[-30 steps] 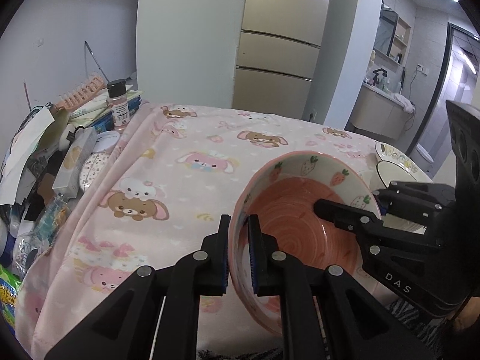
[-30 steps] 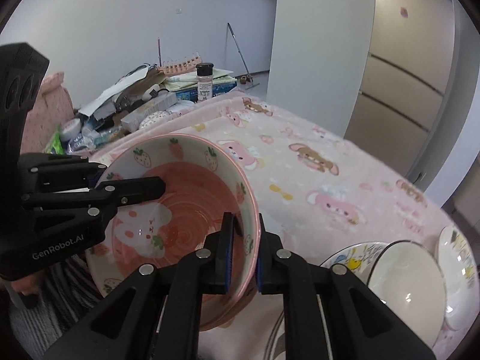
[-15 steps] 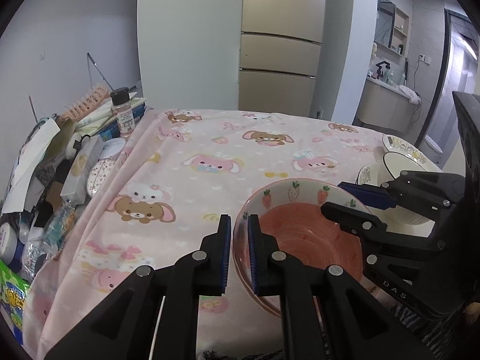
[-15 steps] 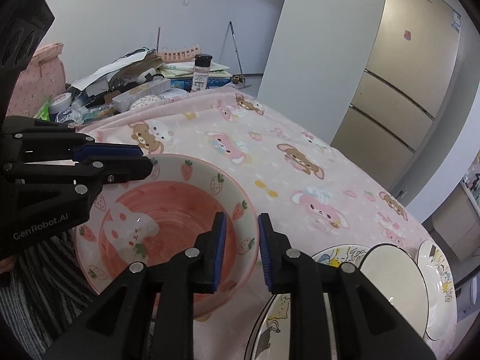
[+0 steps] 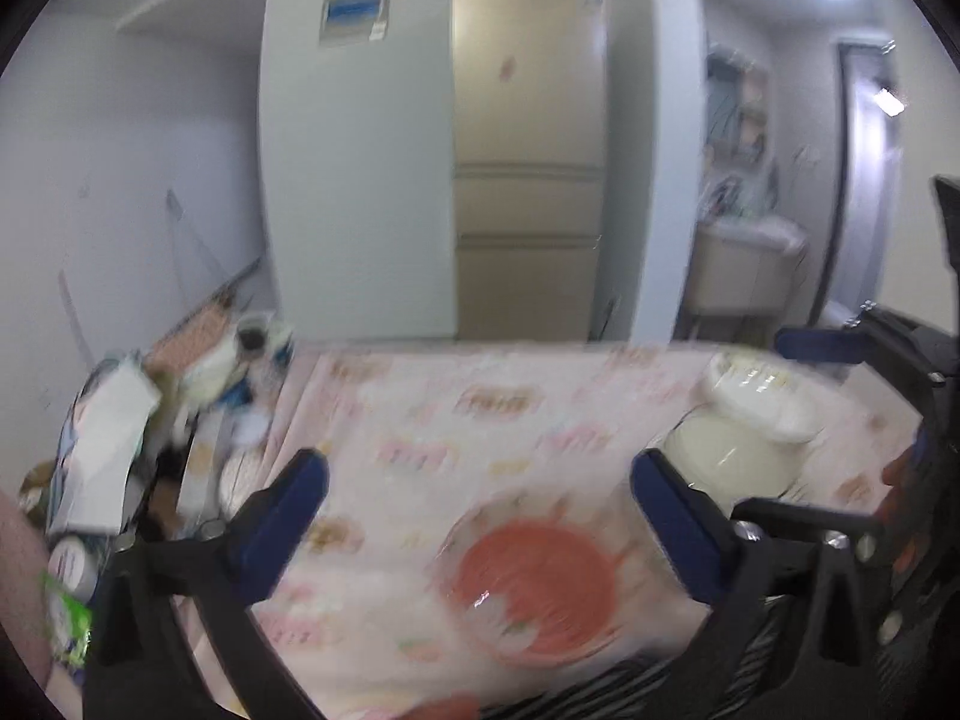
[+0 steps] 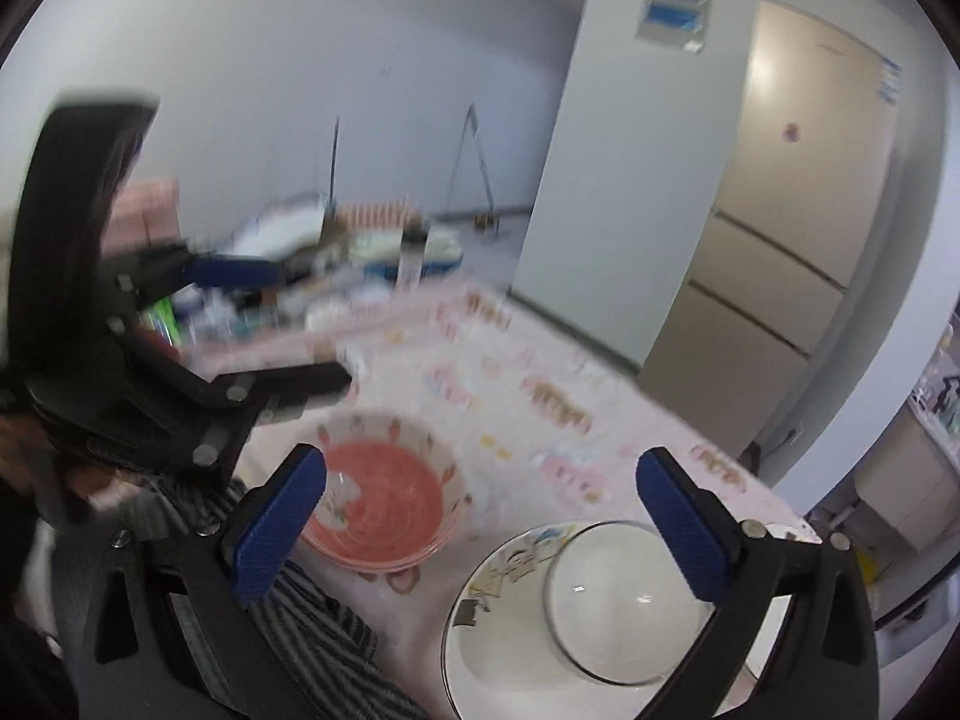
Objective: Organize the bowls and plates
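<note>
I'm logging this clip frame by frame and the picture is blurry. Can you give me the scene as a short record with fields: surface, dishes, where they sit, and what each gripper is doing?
surface: table under a pink cartoon-print cloth
pink bowl: sits on the cloth near its front edge, touched by neither gripper
white bowl: rests on a patterned plate, beside the pink bowl
left gripper: jaws opening, nothing gripped
right gripper: jaws opening, nothing gripped
clutter: bottles and packets at the table's far side
image quality: motion-blurred
</note>
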`<state>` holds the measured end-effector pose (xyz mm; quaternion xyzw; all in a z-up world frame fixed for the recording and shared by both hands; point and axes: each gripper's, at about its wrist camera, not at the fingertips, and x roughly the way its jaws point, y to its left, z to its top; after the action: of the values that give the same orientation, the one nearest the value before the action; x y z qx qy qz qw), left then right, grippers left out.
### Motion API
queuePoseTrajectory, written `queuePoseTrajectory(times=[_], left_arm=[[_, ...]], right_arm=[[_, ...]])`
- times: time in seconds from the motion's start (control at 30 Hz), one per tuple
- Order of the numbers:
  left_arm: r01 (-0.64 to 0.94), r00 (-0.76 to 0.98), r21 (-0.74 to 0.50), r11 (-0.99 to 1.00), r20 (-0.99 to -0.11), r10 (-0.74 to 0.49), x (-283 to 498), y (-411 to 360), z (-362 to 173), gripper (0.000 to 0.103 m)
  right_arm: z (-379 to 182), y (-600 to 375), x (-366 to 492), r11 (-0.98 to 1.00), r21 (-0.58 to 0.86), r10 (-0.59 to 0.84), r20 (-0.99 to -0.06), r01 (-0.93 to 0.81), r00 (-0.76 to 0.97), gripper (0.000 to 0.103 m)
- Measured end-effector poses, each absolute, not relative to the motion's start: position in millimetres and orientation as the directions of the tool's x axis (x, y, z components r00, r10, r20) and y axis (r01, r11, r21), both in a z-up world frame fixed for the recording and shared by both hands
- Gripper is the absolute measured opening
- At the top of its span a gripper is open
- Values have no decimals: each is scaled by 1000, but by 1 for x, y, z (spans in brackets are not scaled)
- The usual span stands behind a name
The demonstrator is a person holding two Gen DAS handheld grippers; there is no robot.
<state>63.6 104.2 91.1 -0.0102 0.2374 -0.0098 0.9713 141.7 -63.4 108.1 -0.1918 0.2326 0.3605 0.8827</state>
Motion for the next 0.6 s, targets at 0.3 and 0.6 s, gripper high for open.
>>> queuePoseTrajectory(times=[0.3,0.6], left_arm=[[189,894,-124,974,-389,-223,74,49,128,103],[277,812,-238,931,-460,-359,129,7,117,103]], right_arm=[[171,-155,118,781,-124,536,-371,-612,758,103],[149,-205,151,859,2,471,-399,-513,787,103]])
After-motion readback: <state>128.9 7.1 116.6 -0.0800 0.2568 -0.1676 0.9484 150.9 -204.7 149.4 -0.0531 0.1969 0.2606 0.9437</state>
